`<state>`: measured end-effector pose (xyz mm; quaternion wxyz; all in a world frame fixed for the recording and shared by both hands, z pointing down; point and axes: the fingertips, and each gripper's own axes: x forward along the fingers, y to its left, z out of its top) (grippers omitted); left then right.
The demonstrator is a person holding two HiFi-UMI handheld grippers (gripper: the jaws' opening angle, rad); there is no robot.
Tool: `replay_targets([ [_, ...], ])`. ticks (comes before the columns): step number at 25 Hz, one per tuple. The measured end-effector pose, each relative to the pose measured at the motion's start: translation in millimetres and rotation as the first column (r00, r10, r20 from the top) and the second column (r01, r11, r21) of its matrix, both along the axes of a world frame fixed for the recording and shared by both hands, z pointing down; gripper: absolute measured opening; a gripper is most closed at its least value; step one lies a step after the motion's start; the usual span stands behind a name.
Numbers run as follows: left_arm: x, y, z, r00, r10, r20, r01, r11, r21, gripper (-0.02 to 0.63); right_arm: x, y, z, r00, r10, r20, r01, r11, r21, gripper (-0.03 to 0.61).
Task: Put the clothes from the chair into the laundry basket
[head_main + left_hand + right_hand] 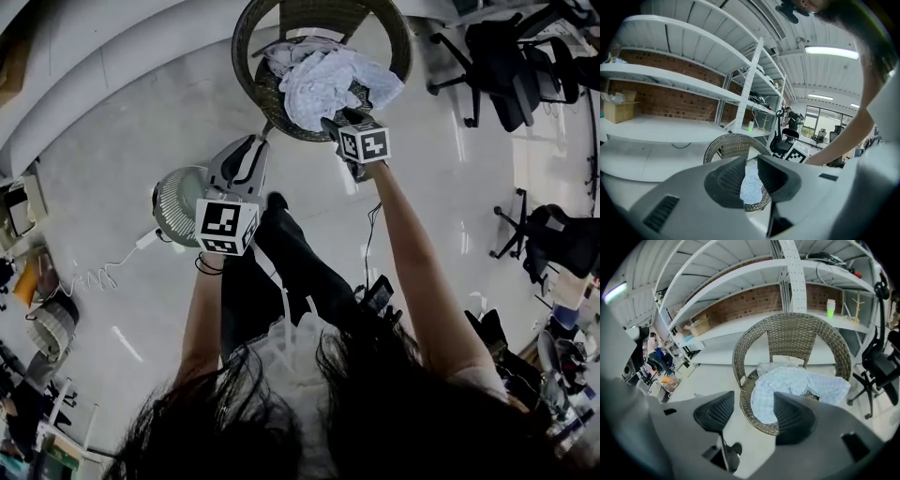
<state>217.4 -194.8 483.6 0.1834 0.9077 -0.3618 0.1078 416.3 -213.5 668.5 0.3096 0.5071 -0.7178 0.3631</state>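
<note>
The left hand-held gripper (pixel 750 174) has its jaws a little apart with nothing between them, and through the gap the pale clothes (pixel 752 185) show ahead of it, heaped on the seat of the wicker chair (pixel 736 140). The right hand-held gripper (pixel 751 413), beside it and nearer the chair, tilts down with its jaws spread wide and empty, the clothes lying just ahead of its tips
</note>
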Motion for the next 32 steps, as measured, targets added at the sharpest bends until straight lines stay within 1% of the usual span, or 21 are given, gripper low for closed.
replay_targets([
  [4, 0, -6, 28, 0.999, -0.026, 0.023, 0.026, 0.999, -0.023, 0.091, 2, -8, 42, 1.0, 0.013, 0.009, -0.012, 0.997, -0.074, 0.272],
  [9, -4, -14, 63, 0.997, -0.021, 0.074, 0.025, 0.998, -0.05, 0.091, 11, -23, 88, 0.998, 0.061, -0.001, -0.061, 0.991, -0.121, 0.281],
  [11, -6, -18, 75, 0.995, -0.021, 0.093, 0.027, 0.998, -0.062, 0.091, 18, -29, 106, 0.997, 0.079, -0.027, -0.082, 0.987, -0.135, 0.284],
  [15, -6, -24, 93, 0.992, 0.006, 0.125, 0.004, 0.997, -0.078, 0.091, 37, -48, 139, 0.988, 0.112, -0.104, -0.126, 0.981, -0.147, 0.291],
  [19, -11, -24, 118, 0.99, 0.001, 0.141, 0.017, 0.992, -0.123, 0.091, 48, -71, 160, 0.982, 0.11, -0.153, -0.133, 0.98, -0.147, 0.298],
  [22, -16, -22, 135, 0.989, -0.02, 0.148, 0.044, 0.986, -0.162, 0.091, 46, -82, 175, 0.983, 0.117, -0.139, -0.139, 0.977, -0.164, 0.298],
  [24, -18, -22, 142, 0.99, -0.035, 0.14, 0.061, 0.981, -0.183, 0.091, 44, -85, 186, 0.98, 0.17, -0.103, -0.186, 0.966, -0.179, 0.298],
  [26, -19, -23, 148, 0.99, -0.043, 0.135, 0.068, 0.979, -0.191, 0.091, 45, -87, 196, 0.968, 0.24, -0.069, -0.249, 0.948, -0.197, 0.296],
  [28, -21, -24, 153, 0.988, -0.045, 0.144, 0.073, 0.979, -0.192, 0.091, 47, -87, 204, 0.955, 0.292, -0.055, -0.297, 0.93, -0.214, 0.295],
  [29, -23, -24, 155, 0.987, -0.046, 0.151, 0.075, 0.979, -0.192, 0.091, 47, -88, 206, 0.951, 0.303, -0.054, -0.308, 0.926, -0.219, 0.293],
  [30, -25, -23, 156, 0.987, -0.047, 0.156, 0.077, 0.978, -0.193, 0.091, 48, -88, 207, 0.951, 0.306, -0.056, -0.31, 0.925, -0.22, 0.285],
  [31, -27, -22, 157, 0.986, -0.049, 0.158, 0.08, 0.977, -0.196, 0.091, 47, -88, 207, 0.951, 0.304, -0.058, -0.309, 0.925, -0.22, 0.263],
  [32, -30, -21, 157, 0.986, -0.052, 0.158, 0.084, 0.976, -0.2, 0.091, 46, -88, 205, 0.952, 0.301, -0.057, -0.306, 0.926, -0.219, 0.217],
])
